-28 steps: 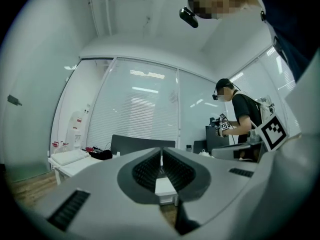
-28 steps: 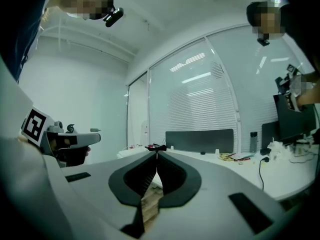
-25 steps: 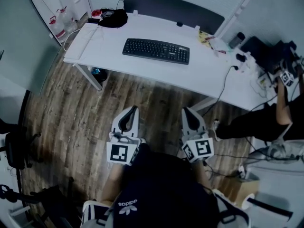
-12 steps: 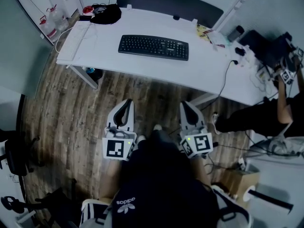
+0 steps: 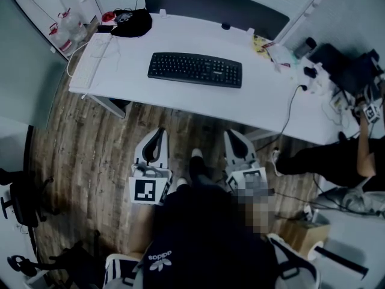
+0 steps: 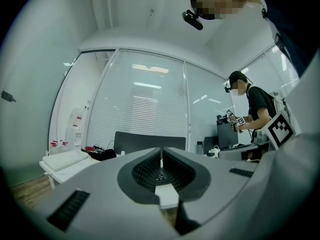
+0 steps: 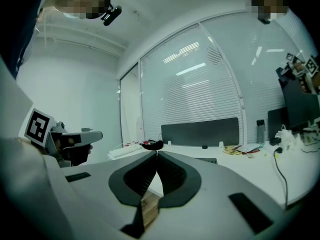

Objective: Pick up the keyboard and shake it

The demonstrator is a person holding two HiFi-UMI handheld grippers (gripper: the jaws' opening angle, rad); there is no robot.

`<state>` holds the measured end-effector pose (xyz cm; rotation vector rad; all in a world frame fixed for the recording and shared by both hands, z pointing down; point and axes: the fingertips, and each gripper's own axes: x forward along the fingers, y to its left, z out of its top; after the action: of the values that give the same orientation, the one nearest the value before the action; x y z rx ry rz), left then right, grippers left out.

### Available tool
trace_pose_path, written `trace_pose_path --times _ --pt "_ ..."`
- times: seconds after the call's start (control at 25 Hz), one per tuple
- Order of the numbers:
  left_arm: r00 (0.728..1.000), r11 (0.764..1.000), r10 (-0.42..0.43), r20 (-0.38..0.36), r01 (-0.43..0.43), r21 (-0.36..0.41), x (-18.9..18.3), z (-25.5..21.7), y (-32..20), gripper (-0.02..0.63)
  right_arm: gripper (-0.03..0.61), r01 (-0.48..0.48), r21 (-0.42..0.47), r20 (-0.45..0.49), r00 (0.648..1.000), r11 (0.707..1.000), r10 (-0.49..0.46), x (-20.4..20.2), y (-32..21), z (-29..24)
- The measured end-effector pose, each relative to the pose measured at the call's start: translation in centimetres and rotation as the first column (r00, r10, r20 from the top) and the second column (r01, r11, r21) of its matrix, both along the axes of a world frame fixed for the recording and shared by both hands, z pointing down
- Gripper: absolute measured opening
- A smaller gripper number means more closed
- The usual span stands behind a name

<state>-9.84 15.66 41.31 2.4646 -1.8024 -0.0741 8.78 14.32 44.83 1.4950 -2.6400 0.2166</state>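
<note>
A black keyboard (image 5: 195, 70) lies flat in the middle of the white table (image 5: 264, 104); its near edge shows low in the right gripper view (image 7: 207, 160). My left gripper (image 5: 155, 138) and right gripper (image 5: 233, 136) hang side by side over the wood floor, short of the table's front edge and apart from the keyboard. Both point at the table. The left gripper (image 6: 161, 154) has its jaws pressed together with nothing between them. The right gripper (image 7: 157, 153) is likewise shut and empty.
A black bag (image 5: 132, 23) and a white keyboard (image 5: 90, 56) lie at the table's left end, with a dark divider panel (image 5: 210, 5) along the back. A black cable (image 5: 289, 113) hangs off the right side. Another person (image 5: 355, 149) sits at the right. A black chair (image 5: 18, 197) stands at the left.
Both grippers have moved forward toward the table, side by side, and the table's front edge lies closer to them. Their jaws have stayed shut.
</note>
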Motion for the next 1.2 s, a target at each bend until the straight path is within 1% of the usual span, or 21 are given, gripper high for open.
trace_pose_path --times 0.28,0.4,0.52,0.6,0.72,0.84,1.12,1.2 --pt "0.999 0.999 -0.044 -0.002 0.044 0.011 1.0 -0.7 -7.0 0.014 0.006 0.049 0.025 -0.014 0.999 0.998 -0.049 1.0 -8.4 -0.9" --pt "0.997 0.997 -0.071 -0.003 0.071 0.016 1.3 -0.9 -9.5 0.014 0.006 0.069 0.018 -0.01 0.998 0.997 -0.069 1.6 -11.3 -1.1" --pt "0.997 0.996 -0.081 0.006 0.08 0.033 2.0 -0.9 -11.7 0.014 0.005 0.078 0.018 -0.012 0.997 0.997 -0.077 2.8 -13.8 -0.9" --pt "0.996 0.996 -0.089 0.01 0.088 0.022 2.7 -0.7 -12.9 0.014 0.005 0.073 0.015 -0.011 0.997 0.997 -0.072 3.8 -15.1 -0.6" --pt "0.997 0.997 -0.076 0.022 0.076 0.013 3.9 -0.6 -14.2 0.014 0.006 0.049 0.002 -0.002 0.999 0.999 -0.049 5.1 -16.7 -0.4" --pt "0.998 0.998 -0.068 0.012 0.068 -0.004 4.5 -0.3 -14.7 0.014 0.005 0.031 -0.013 0.003 1.0 0.999 -0.031 6.0 -17.4 0.0" --pt "0.996 0.997 -0.073 0.059 0.075 -0.031 4.4 0.7 -15.9 0.014 0.005 0.006 -0.046 -0.003 1.0 0.999 -0.006 6.9 -18.0 1.2" --pt "0.996 0.997 -0.071 0.062 0.074 -0.034 4.1 0.8 -16.4 0.014 0.005 -0.009 -0.056 -0.005 1.0 0.998 0.009 7.1 -18.3 1.4"
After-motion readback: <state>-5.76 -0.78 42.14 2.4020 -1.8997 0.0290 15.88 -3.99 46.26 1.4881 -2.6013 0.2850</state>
